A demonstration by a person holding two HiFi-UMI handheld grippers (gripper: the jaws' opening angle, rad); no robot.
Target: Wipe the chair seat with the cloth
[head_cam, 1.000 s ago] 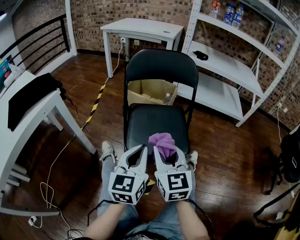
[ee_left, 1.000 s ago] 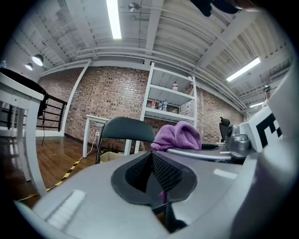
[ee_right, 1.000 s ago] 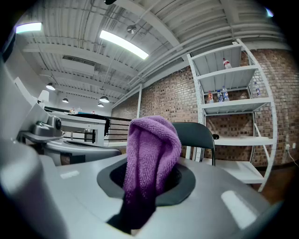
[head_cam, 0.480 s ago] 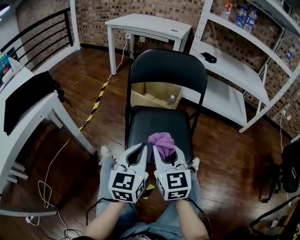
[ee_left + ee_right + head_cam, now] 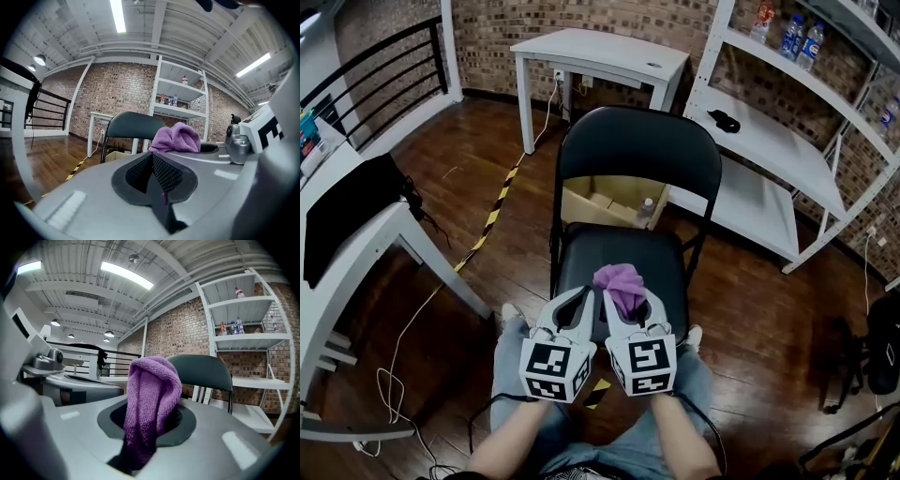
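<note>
The right gripper (image 5: 143, 430) is pinching the purple cloth (image 5: 151, 392) between its jaws. The fabric is bunching up out of the grip and folding over just ahead of the tips. Just beside it, on its left, the left gripper (image 5: 151, 159) is sitting with its jaws pressed together on nothing. Both are hovering over the near edge of the chair seat (image 5: 581, 255). The cloth is hanging above the seat's front half rather than lying flat on it, and I cannot tell whether it is touching the seat. It is looking like light, soft terry that will probably drape and crumple rather than hold a shape. Gripping it by one bunched end therefore seems sound, as this is leaving the loose fold free to drag across the smooth, likely slick black seat. Beyond the grippers the chair's backrest (image 5: 639, 145) is standing upright, and past it a cardboard box (image 5: 598, 202) is resting on the floor.
</note>
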